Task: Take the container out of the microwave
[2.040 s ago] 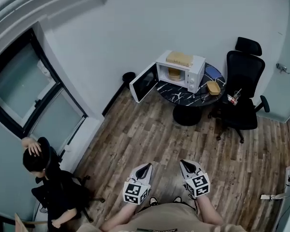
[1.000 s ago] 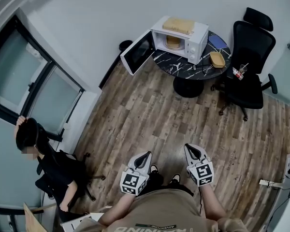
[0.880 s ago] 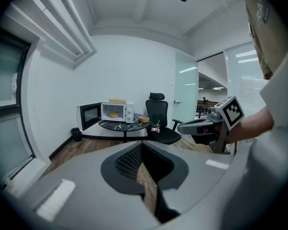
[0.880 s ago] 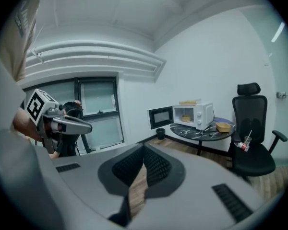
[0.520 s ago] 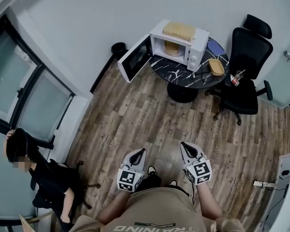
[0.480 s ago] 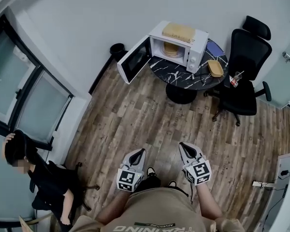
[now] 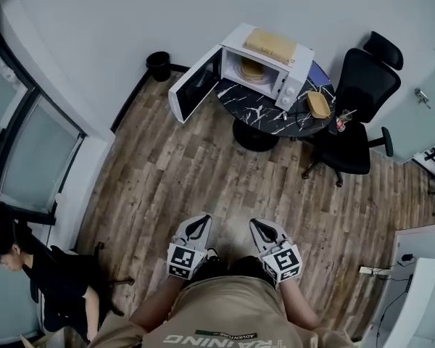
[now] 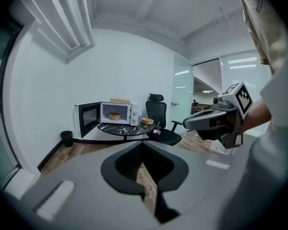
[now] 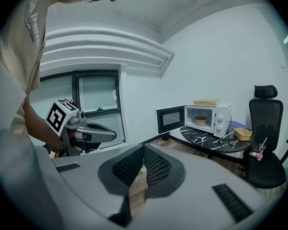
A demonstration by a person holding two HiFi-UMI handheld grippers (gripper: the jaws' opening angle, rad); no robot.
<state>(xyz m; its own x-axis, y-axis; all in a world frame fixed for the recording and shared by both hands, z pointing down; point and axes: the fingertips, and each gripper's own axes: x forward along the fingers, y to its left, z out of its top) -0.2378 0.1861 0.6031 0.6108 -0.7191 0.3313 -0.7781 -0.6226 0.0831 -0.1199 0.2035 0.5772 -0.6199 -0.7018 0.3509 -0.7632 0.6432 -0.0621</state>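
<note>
Head view: the person stands on the brown wood-plank floor [image 7: 174,165], well apart from the oven, with both tools held low in front of the body.
Left tool [image 7: 197,225]: grey two-jaw gripper with a square-marker cube; its jaws are pressed together at the tips with nothing between them.
Microwave door [image 7: 194,93]: dark-windowed door of the white boxy microwave [image 7: 296,78], swung wide open to the left, so the cavity looks free to reach.
Container [image 7: 251,69]: round tan bowl-like container, sitting inside the microwave cavity, untouched.
Right tool [image 7: 259,227]: matching grey gripper, jaws likewise closed on nothing.
Tabletop [image 7: 257,114]: round, black and marble-veined, carrying the microwave; a second tan dish [image 7: 318,104] lies on it to the right of the oven, near a black office chair [image 7: 362,85].
Step in hand: the approach, by my reading; the door is already open and the container is not yet grasped.
Next move: calls for closing the distance to the tabletop, spreading one tool's jaws, entering the cavity level past the door, and pinching the container's rim or wall before drawing it straight out.
</note>
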